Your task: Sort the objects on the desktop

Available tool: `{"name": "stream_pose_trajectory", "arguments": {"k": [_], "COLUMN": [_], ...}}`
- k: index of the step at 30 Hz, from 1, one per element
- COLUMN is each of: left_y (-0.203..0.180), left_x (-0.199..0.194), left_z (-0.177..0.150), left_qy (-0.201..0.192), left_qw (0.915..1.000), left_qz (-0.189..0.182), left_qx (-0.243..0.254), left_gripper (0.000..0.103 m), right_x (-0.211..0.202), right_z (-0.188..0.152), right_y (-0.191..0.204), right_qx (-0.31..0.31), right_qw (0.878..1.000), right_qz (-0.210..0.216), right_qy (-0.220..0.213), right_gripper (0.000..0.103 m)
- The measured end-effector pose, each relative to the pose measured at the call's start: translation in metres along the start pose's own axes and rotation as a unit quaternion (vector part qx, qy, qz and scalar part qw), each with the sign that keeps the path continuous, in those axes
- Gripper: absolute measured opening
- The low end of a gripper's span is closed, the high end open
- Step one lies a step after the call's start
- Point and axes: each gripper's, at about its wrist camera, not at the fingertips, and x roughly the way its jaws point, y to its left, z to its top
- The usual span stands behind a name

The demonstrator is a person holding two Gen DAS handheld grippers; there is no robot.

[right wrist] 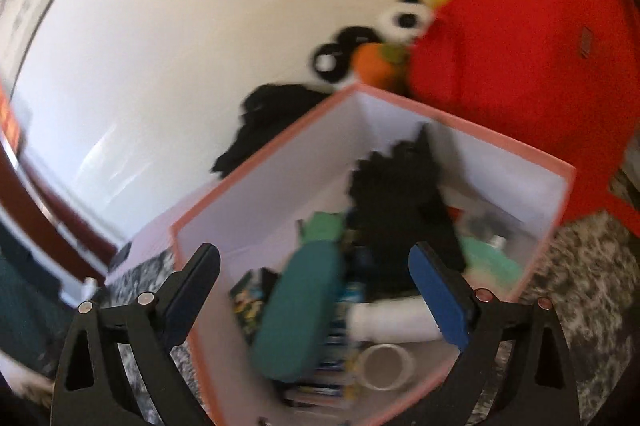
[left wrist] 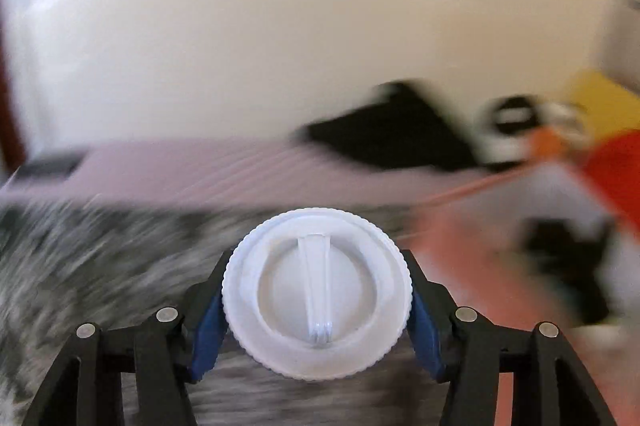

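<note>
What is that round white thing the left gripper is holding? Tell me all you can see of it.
It is a round white cap, plastic by its look, with a finely ribbed rim and a shallow dish in the middle crossed by a raised bar. Its top faces the camera. The left gripper is shut on it, one blue pad pressing each side of the rim. Whether a bottle or jar hangs beneath cannot be seen. It is held above a blurred, speckled grey surface, touching nothing else visible.

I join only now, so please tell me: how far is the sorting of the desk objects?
Partly done. The pink box already holds several things, among them a teal case and a white bottle. In hand: the left hand-held gripper grips a white ribbed lid. The right hand-held gripper is open above the box. Left: placing the lid; other leftovers are too blurred to judge.
</note>
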Motion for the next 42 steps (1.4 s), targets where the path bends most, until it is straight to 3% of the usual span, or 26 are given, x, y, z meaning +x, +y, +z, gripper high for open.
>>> {"name": "stream_pose_trajectory", "arguments": {"k": [2,3,4,7,12,14,18,22,25,29,32,35,37,42], "left_y": [-0.053,-0.080,-0.103,-0.151,-0.172,-0.163,-0.103,-0.040,0.015,0.074,0.101,0.121,0.122,0.120], "left_x": [-0.003,-0.005,0.002,0.031,0.028,0.015,-0.032,-0.080,-0.108,-0.102,-0.082,-0.058,-0.052,-0.037], "left_z": [0.018,0.027,0.030,0.024,0.004,-0.008,-0.050,-0.092,-0.131,-0.179,-0.209,-0.230,-0.235,-0.245], "left_qy": [0.009,0.013,0.022,0.052,0.054,0.048,0.033,0.018,0.010,0.024,0.038,0.084,0.093,0.108], "left_qw": [0.9991,0.9980,0.9967,0.9911,0.9882,0.9890,0.9911,0.9875,0.9820,0.9734,0.9704,0.9756,0.9769,0.9782], "left_qz": [-0.024,-0.037,-0.031,0.022,0.051,0.062,0.108,0.156,0.185,0.220,0.233,0.195,0.186,0.176], "left_qx": [0.034,0.050,0.071,0.121,0.134,0.126,0.071,0.012,-0.038,-0.061,-0.049,-0.058,-0.049,-0.023], "left_gripper": [0.070,0.096,0.103,0.103,0.103,0.103,0.103,0.103,0.103,0.103,0.103,0.103,0.103,0.103], "right_x": [-0.009,-0.015,-0.019,-0.032,-0.052,-0.059,-0.076,-0.090,-0.081,-0.045,-0.010,0.023,0.046,0.076], "right_z": [0.007,0.011,0.015,0.024,0.034,0.037,0.036,0.013,-0.040,-0.133,-0.198,-0.236,-0.262,-0.278], "right_y": [-0.019,-0.028,-0.034,-0.052,-0.071,-0.076,-0.055,0.008,0.077,0.154,0.184,0.189,0.193,0.173], "right_qx": [0.029,0.042,0.049,0.063,0.075,0.078,0.047,-0.028,-0.111,-0.176,-0.227,-0.268,-0.295,-0.263], "right_qw": [1.000,0.999,0.998,0.997,0.995,0.995,0.995,0.993,0.986,0.975,0.967,0.961,0.954,0.960], "right_qz": [0.009,0.016,0.021,0.032,0.034,0.032,0.046,0.085,0.115,0.130,0.100,0.037,-0.005,-0.043], "right_qy": [-0.007,-0.012,-0.016,-0.026,-0.048,-0.057,-0.075,-0.080,-0.042,0.031,0.063,0.057,0.053,0.087], "right_gripper": [0.097,0.097,0.097,0.097,0.098,0.098,0.098,0.101,0.102,0.102,0.102,0.102,0.102,0.102]}}
